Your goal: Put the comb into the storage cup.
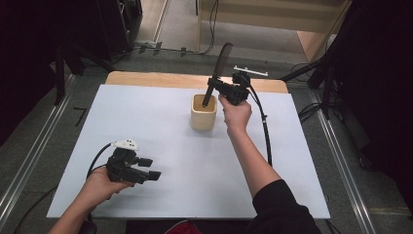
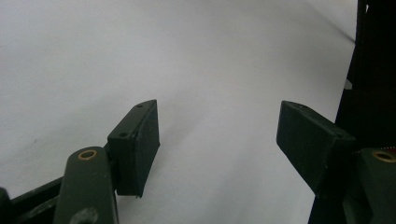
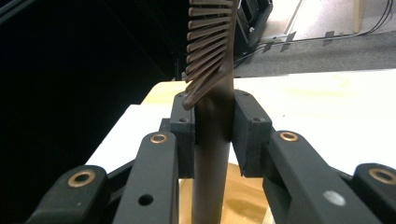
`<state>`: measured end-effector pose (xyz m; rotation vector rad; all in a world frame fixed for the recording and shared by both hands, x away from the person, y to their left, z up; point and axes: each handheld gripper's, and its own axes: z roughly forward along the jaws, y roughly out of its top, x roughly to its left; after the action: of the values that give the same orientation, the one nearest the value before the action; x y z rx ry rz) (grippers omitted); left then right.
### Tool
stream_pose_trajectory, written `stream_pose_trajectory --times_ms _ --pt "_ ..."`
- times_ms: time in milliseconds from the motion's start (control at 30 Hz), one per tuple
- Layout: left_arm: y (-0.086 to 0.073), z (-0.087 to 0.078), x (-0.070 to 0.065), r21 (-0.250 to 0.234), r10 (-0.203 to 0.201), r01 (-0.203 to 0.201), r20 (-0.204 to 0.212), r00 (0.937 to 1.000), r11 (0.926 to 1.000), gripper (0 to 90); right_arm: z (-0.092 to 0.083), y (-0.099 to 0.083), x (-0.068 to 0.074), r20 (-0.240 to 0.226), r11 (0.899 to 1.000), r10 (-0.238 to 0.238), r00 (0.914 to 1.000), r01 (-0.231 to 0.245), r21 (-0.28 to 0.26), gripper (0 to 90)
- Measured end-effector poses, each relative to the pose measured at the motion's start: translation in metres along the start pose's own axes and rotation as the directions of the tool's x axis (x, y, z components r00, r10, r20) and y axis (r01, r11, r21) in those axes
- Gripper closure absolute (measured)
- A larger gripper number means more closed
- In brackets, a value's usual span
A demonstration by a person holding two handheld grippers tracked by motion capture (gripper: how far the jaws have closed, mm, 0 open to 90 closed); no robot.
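Note:
A dark brown comb point(image 1: 218, 72) stands almost upright, its handle end dipping into a cream square cup point(image 1: 203, 116) near the back middle of the white table. My right gripper point(image 1: 215, 86) is shut on the comb's handle just above the cup's rim. In the right gripper view the jaws pinch the comb point(image 3: 212, 121) from both sides, its teeth fanning upward and the cup point(image 3: 243, 200) showing below. My left gripper point(image 1: 151, 168) rests low at the table's front left, open, with nothing between its pads point(image 2: 140, 144).
The white table top point(image 1: 160, 146) has a wooden strip point(image 1: 160, 79) along its back edge. Cables trail from both grippers across the table. Dark stands and floor rails surround the table on both sides.

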<state>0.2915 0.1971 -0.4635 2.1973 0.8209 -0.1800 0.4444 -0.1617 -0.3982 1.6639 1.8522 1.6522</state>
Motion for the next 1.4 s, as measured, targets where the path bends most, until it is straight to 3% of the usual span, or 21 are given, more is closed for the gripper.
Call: stream_pose_trajectory --times_ms 533,1400 --pt "0.0 0.0 0.0 0.0 -0.004 0.004 0.003 1.0 1.0 31.4 0.006 -0.014 0.0 0.011 1.0 -0.022 0.9997 0.022 -0.015 70.0" --pt "0.0 0.0 0.001 0.002 -0.004 0.004 0.003 1.0 1.0 31.4 0.016 -0.036 -0.003 0.026 0.998 -0.037 0.999 0.035 0.057 68.5"
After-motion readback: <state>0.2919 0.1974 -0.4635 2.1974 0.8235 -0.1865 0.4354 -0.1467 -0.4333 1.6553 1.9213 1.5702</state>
